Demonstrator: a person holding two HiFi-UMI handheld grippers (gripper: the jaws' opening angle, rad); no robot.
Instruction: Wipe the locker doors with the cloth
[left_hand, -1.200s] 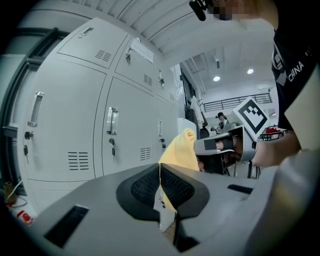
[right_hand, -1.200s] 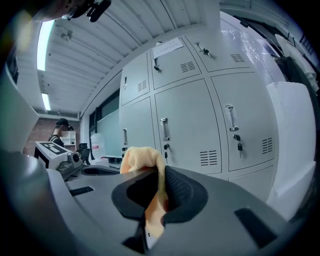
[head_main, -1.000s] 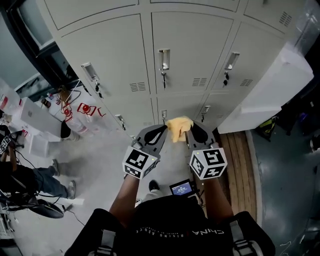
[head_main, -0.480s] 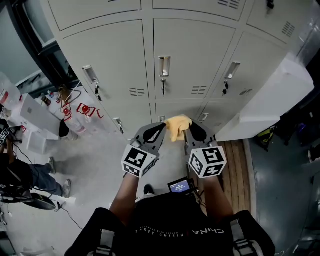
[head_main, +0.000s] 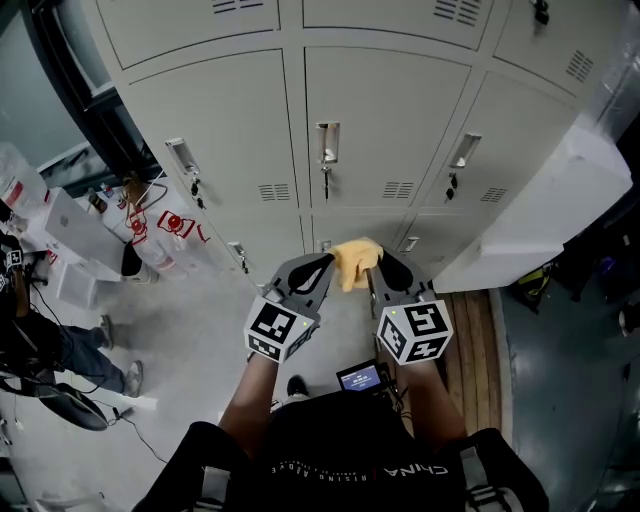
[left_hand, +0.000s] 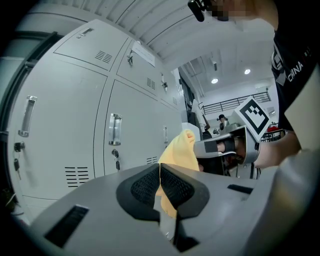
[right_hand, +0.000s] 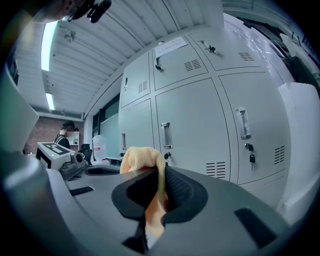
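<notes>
A yellow cloth (head_main: 355, 262) hangs bunched between my two grippers, in front of the grey locker doors (head_main: 385, 120). My left gripper (head_main: 327, 264) is shut on the cloth's left part, which shows yellow between the jaws in the left gripper view as the cloth (left_hand: 181, 152). The right gripper (head_main: 376, 264) is shut on the other side, with the cloth (right_hand: 142, 156) bulging over its jaws. Both grippers sit side by side, a short way off the lower middle door. The middle door's handle (head_main: 326, 145) with its key is above them.
A large white block (head_main: 545, 195) leans against the lockers at the right, over a wooden strip (head_main: 478, 335) on the floor. Bottles and white boxes (head_main: 140, 225) crowd the floor at the left, near a person (head_main: 40, 350). A small screen device (head_main: 362, 377) hangs at my waist.
The lockers have slid slightly lower in the head view. Both grippers stay close together, shut on the cloth as before.
</notes>
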